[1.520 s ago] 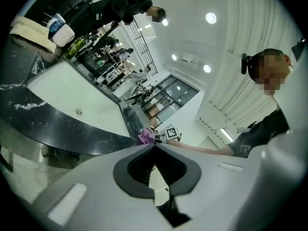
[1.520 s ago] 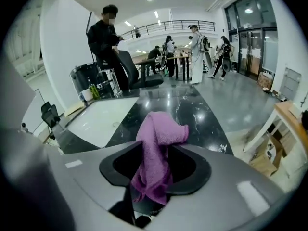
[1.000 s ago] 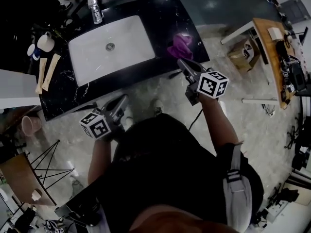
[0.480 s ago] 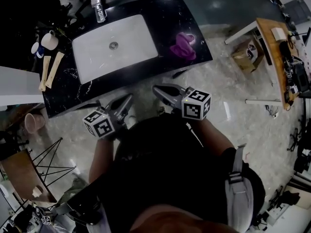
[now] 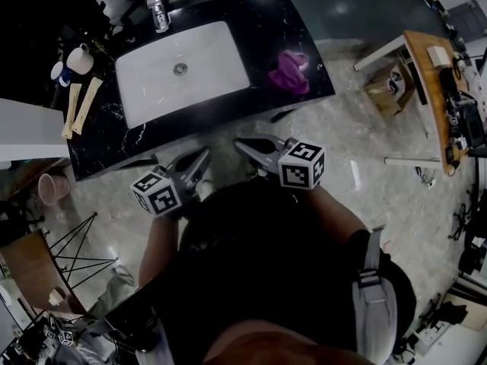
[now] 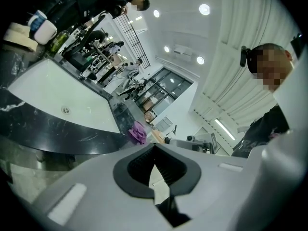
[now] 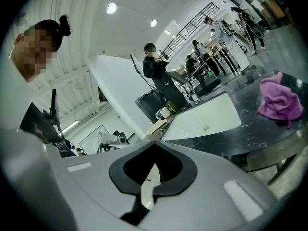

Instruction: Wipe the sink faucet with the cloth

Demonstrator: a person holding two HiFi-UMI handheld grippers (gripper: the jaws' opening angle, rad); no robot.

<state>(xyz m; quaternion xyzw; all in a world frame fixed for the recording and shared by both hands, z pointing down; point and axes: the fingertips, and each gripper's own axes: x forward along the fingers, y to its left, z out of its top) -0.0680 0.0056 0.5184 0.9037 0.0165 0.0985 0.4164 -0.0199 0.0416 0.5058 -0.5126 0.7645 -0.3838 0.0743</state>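
Observation:
The purple cloth (image 5: 289,71) lies crumpled on the right end of the black counter (image 5: 304,29), beside the white basin (image 5: 183,67). The chrome faucet (image 5: 157,10) stands at the basin's far rim. Both grippers hover in front of the counter's near edge, close to the person's body and off the counter. My left gripper (image 5: 204,155) is shut and holds nothing. My right gripper (image 5: 239,144) is shut and empty too, its tip pointing left toward the left one. The cloth (image 6: 138,133) shows ahead in the left gripper view, and at the right edge the cloth (image 7: 279,100) shows in the right gripper view.
A white mug (image 5: 80,58) and two wooden pieces (image 5: 80,105) sit on the counter's left end. A pink bin (image 5: 49,188) stands on the floor at left. A cardboard box (image 5: 384,86) and a wooden desk (image 5: 430,82) stand at right. A person (image 7: 156,69) stands beyond the counter.
My right gripper has swung from near the cloth at the counter's right corner back and leftwards, ending beside the left gripper. The left gripper has stayed put.

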